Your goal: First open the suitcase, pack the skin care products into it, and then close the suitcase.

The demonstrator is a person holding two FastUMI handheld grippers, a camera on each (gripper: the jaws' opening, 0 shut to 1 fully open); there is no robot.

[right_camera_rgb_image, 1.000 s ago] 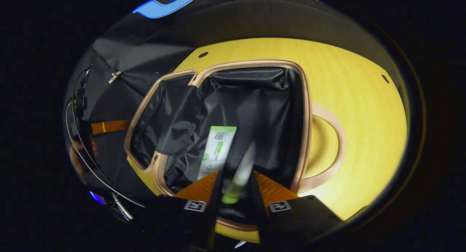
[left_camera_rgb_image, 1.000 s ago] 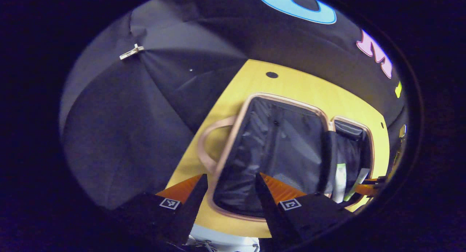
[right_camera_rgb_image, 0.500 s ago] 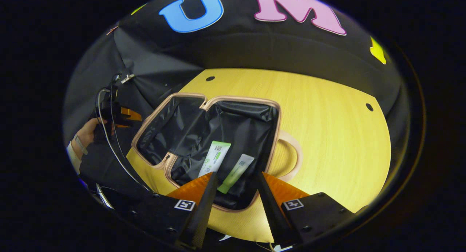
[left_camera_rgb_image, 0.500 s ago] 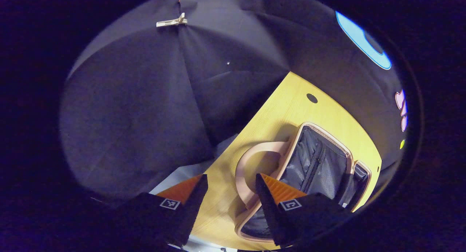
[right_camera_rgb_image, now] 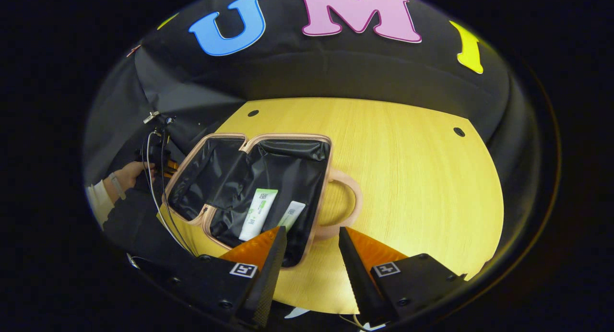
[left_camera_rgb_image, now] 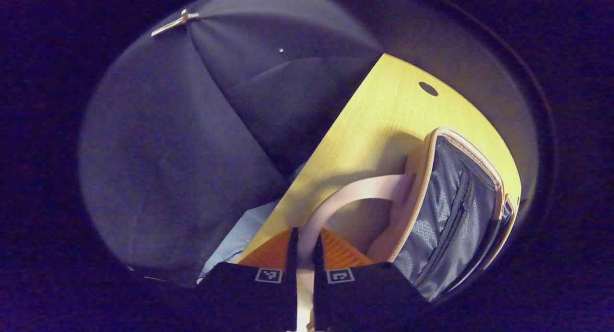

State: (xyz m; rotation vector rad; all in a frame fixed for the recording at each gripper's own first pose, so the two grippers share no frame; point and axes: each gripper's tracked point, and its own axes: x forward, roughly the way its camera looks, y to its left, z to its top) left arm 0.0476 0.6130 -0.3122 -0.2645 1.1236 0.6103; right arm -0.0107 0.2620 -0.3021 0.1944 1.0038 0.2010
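In the left gripper view, the left gripper point(left_camera_rgb_image: 303, 248) is pinching the pale pink handle point(left_camera_rgb_image: 357, 192) of the suitcase point(left_camera_rgb_image: 451, 212), its two fingers pressing on either side of the strap. The handle is arching away from the fingers toward the suitcase's lid half, which is showing a grey lining with a zipper. The suitcase is resting on a yellow wooden table point(left_camera_rgb_image: 379, 125).

In the right gripper view, the right gripper point(right_camera_rgb_image: 312, 255) is hovering above the table's near edge with its fingers spread wide and nothing between them. Just beyond it, the suitcase is lying open and flat, black lining facing up. Two skin care tubes point(right_camera_rgb_image: 258, 214) are lying side by side in the right-hand half. At the far left, a hand point(right_camera_rgb_image: 132, 174) is holding the other gripper beside the suitcase.
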